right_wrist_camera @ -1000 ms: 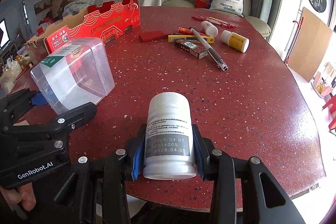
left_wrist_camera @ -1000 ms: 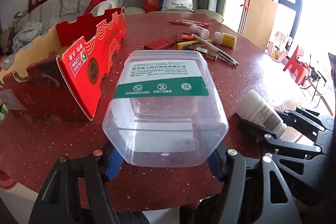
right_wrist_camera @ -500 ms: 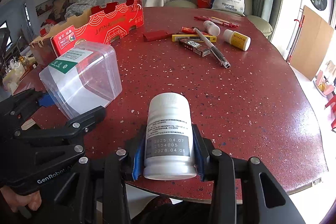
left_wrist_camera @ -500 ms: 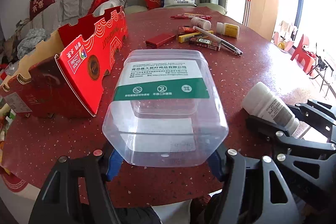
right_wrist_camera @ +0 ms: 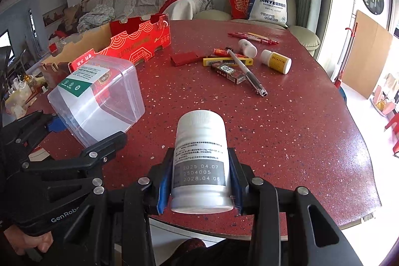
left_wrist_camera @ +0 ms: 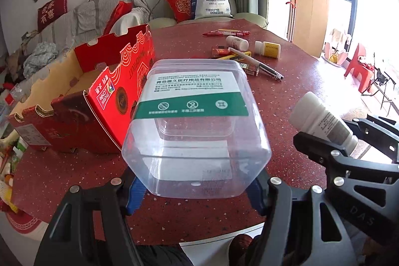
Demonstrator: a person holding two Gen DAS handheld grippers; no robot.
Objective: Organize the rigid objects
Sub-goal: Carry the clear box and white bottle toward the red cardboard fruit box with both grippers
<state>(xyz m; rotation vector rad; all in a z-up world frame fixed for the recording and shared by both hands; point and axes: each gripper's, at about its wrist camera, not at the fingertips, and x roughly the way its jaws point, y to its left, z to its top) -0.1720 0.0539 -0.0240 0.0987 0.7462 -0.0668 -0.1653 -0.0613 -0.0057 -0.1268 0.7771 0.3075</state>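
Note:
My left gripper is shut on a clear plastic tub with a white and green label, held up over the near edge of the red table. The same tub shows at the left of the right wrist view. My right gripper is shut on a white pill bottle with printed dates, cap pointing away from me; that bottle sits to the right of the tub. An open red cardboard box stands at the table's left.
At the far side of the table lie a silver pen, a yellow utility knife, a small dark box, a red flat box, two small bottles and red markers. A sofa with cushions stands behind.
Both grippers have risen a little with their loads; the table and box sit lower and farther in the views. The grips are unchanged.

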